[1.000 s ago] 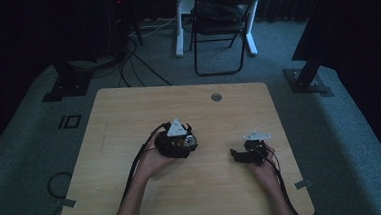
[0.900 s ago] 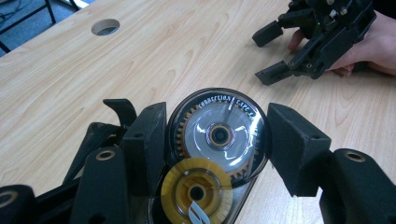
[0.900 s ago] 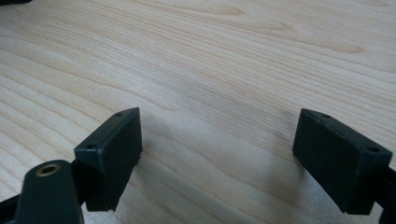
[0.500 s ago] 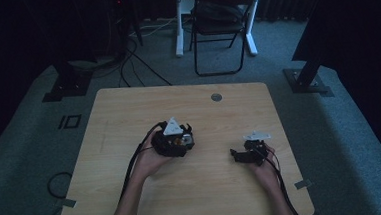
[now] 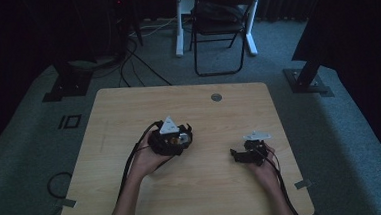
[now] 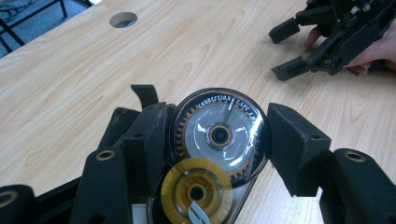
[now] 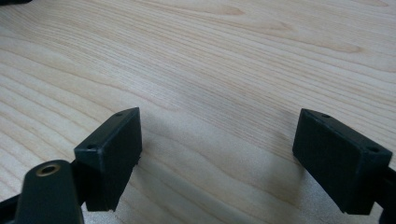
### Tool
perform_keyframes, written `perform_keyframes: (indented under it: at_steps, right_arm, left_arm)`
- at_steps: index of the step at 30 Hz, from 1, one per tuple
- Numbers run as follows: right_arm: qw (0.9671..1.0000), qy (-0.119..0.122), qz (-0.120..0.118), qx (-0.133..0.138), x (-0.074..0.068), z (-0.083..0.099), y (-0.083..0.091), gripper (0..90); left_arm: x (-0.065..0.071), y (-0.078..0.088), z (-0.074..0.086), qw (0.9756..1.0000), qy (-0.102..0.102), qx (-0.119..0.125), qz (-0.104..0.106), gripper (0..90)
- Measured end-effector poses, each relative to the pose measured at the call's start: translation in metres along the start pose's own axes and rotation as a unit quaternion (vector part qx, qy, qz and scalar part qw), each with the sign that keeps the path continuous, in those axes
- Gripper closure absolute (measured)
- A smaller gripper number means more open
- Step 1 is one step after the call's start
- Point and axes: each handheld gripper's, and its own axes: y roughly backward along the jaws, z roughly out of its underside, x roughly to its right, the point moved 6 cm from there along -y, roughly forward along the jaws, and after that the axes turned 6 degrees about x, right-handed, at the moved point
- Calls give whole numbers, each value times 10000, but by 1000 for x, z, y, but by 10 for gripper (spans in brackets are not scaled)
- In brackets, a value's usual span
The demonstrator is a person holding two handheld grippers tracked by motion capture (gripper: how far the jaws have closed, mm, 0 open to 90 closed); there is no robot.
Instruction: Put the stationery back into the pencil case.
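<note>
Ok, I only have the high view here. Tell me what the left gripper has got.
Observer: The left gripper has a clear correction tape dispenser between its jaws. Both pads look pressed against its sides.
Operator: Describe the inside of it.
Observer: There is a toothed wheel behind the clear cover, with a yellow spool below it.
Operator: Now give me the right gripper's jaws.
Observer: The right gripper is open. Nothing is between its jaws, and the bare wooden table lies under them.
</note>
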Motion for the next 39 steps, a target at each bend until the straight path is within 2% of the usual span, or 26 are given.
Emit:
perform_keyframes:
  at_steps: [27,39]
  right_arm:
    - [10000,-15,-2,-7,0,0,0,156]
    - [10000,-6,-1,-5,0,0,0,156]
  left_arm:
    - [-20,4,8,9996,167,-11,-216,410]
    - [-32,-2,18,9987,297,-166,-392,409]
